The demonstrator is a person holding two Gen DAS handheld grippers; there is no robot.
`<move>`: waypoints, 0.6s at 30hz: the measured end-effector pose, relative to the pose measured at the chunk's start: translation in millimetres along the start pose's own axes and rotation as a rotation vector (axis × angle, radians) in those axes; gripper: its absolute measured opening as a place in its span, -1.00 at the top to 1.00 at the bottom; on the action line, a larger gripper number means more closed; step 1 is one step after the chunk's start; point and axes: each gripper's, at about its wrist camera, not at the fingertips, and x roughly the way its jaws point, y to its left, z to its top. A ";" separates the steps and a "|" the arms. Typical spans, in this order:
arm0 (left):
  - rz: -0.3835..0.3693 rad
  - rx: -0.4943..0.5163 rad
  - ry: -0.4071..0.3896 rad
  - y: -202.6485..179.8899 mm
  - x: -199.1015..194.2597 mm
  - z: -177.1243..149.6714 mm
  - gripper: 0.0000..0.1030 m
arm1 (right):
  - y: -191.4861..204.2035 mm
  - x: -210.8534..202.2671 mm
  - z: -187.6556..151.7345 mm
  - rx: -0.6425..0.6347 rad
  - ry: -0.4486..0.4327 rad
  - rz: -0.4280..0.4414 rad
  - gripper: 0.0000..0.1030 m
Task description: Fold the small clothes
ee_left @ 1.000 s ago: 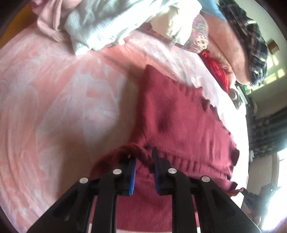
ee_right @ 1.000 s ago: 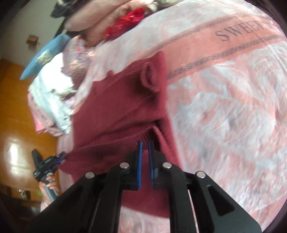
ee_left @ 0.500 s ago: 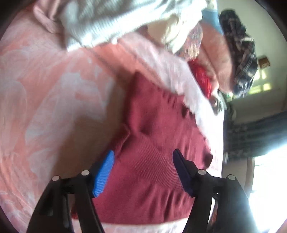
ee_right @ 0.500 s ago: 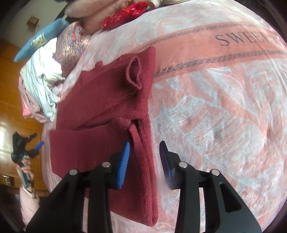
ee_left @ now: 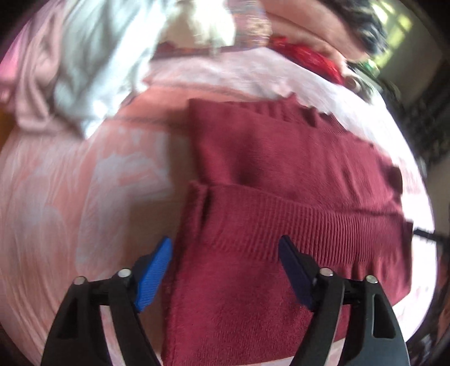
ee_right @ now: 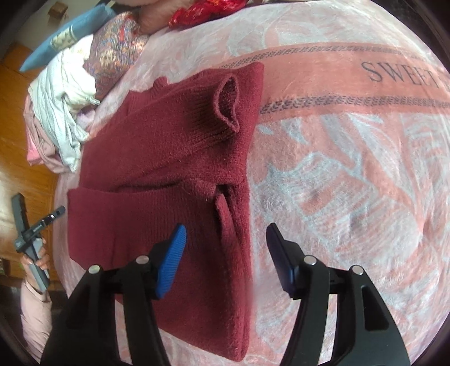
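A dark red knit sweater [ee_left: 281, 174] lies on the pink blanket, its ribbed hem folded up over the body. It also shows in the right wrist view [ee_right: 168, 174], with a sleeve cuff [ee_right: 226, 104] standing open on top. My left gripper [ee_left: 225, 253] is open and empty, just above the sweater's left edge. My right gripper [ee_right: 226, 239] is open and empty, above the sweater's right edge. Neither gripper holds cloth.
The pink patterned blanket [ee_right: 351, 174] carries the word SWEET. A pile of unfolded clothes [ee_left: 92, 64] lies behind the sweater, also seen in the right wrist view [ee_right: 62, 112]. Pillows and a red item [ee_right: 208, 8] lie at the back. The other hand-held gripper [ee_right: 31, 236] shows at left.
Both grippers were shut on the sweater's hem a second ago. They have opened, let the folded hem lie on the body, and drawn back a little.
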 end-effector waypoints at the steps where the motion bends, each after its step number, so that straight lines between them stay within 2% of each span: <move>1: 0.020 0.025 0.001 -6.3 3.4 0.0 -0.56 | 1.5 3.6 1.3 -0.011 0.007 -0.006 -0.17; 4: 0.076 0.073 0.030 -17.6 18.7 0.0 -0.56 | 3.6 11.9 4.7 -0.029 0.025 -0.001 -0.17; 7: 0.104 0.074 0.048 -20.4 30.8 3.7 -0.55 | 12.4 16.3 6.5 -0.075 0.039 0.015 -0.14; 8: 0.103 0.070 0.051 -20.1 33.0 3.3 -0.53 | 19.4 18.1 5.9 -0.112 0.047 0.019 -0.04; 9: 0.107 0.068 0.055 -19.8 36.1 4.0 -0.47 | 24.2 18.7 4.3 -0.148 0.050 0.008 0.23; 10: 0.113 0.075 0.057 -20.1 38.0 3.9 -0.25 | 28.6 19.9 3.4 -0.171 0.054 -0.003 0.46; 11: 0.131 0.087 0.062 -20.9 40.0 3.3 -0.10 | 33.4 21.8 1.8 -0.197 0.063 -0.014 0.90; 13: 0.147 0.097 0.057 -21.8 39.5 1.5 0.37 | 38.7 17.2 -1.3 -0.228 0.049 0.016 0.89; 16: 0.106 0.070 0.016 -15.0 26.8 0.0 0.64 | 37.8 4.6 -2.2 -0.240 0.030 0.063 0.89; 18: 0.061 0.035 -0.008 -5.5 17.3 -0.2 0.66 | 35.0 -0.1 -2.2 -0.256 0.016 0.034 0.89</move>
